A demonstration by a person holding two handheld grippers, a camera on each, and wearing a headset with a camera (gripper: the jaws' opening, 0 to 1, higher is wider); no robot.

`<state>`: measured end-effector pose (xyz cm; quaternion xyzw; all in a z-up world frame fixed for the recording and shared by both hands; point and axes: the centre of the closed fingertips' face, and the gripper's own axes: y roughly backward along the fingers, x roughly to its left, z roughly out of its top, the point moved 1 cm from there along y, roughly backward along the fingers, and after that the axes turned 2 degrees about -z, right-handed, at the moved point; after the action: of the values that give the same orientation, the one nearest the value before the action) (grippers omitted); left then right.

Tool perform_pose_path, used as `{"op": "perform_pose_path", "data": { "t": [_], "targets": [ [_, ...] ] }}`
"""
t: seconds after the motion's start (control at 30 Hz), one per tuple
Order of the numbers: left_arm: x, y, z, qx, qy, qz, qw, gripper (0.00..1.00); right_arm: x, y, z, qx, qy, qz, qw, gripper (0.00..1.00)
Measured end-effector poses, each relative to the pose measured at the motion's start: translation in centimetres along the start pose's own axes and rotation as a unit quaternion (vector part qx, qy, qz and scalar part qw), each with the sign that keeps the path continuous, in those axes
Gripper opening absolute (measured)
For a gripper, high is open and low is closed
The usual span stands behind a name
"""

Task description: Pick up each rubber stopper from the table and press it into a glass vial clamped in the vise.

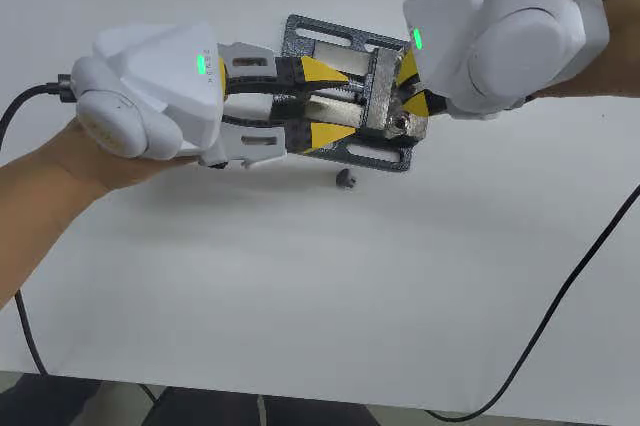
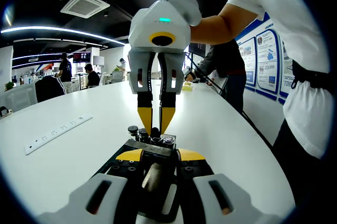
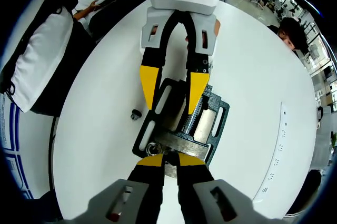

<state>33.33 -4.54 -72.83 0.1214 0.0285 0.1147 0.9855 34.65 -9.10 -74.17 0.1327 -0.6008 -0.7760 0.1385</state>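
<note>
The right gripper [image 2: 156, 124] stands over the vise [image 1: 300, 34], tongs narrowed onto a small dark piece, judged to be a rubber stopper [image 2: 155, 131], at the clamped glass vials [image 2: 169, 140]. The left gripper [image 1: 350, 103] keeps its tongs wide astride the vise screw [image 1: 335, 96], probably to steady it; contact cannot be confirmed. A loose stopper [image 1: 345, 179] lies on the table [image 1: 300, 286] near the vise. The target vial mouth is hidden.

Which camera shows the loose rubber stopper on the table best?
The head view: the loose stopper lies unobstructed on the table, just off the vise. The right gripper view shows the stopper as a small dark dot beside the vise. In the left gripper view it's too small to tell.
</note>
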Motion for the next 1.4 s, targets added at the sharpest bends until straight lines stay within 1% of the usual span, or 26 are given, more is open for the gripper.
{"op": "perform_pose_path", "data": {
  "t": [0.47,0.77,1.13,1.4],
  "targets": [
    [-0.2,-0.4,-0.1,0.001,0.002,-0.003,1.0000,0.20,0.0,0.3,-0.2,-0.003,-0.003,-0.014,0.9999,0.05],
    [-0.3,-0.8,0.0,0.002,0.002,-0.006,1.0000,0.20,0.0,0.6,-0.6,-0.008,-0.012,-0.024,0.9996,0.05],
    [-0.1,-1.2,-0.1,0.004,0.004,-0.005,1.0000,0.20,0.0,0.7,-0.6,-0.016,-0.019,-0.027,0.9993,0.04],
    [0.2,-1.5,-0.2,0.006,0.012,0.000,0.9999,0.20,-0.2,1.0,-0.4,-0.028,-0.028,-0.031,0.9987,0.04]
  ]
}}
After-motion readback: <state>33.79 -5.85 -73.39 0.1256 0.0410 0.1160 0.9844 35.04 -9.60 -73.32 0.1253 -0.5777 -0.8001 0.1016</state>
